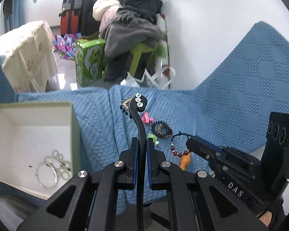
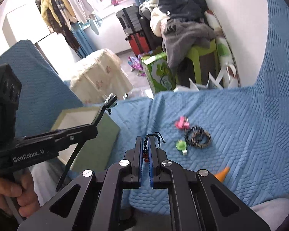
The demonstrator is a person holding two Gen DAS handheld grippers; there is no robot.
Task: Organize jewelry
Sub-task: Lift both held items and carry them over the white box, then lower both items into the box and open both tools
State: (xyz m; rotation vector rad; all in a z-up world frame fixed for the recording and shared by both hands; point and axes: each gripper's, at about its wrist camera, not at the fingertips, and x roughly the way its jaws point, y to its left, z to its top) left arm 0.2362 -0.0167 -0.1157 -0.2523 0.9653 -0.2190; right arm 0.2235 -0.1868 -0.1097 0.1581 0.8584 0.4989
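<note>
My left gripper is shut on a black hair stick with crystal flowers and a dangling charm at its tip, held above the blue sofa cover. It also shows in the right wrist view, over the box. My right gripper is shut on a beaded bracelet with dark red beads and a black cord; the bracelet hangs from it in the left wrist view. The open white box at the left holds silver bangles and rings.
On the sofa cover lie a pink clip, a leopard-print scrunchie, a green clip and an orange piece. Beyond the sofa edge are a green carton, a stool with clothes and suitcases.
</note>
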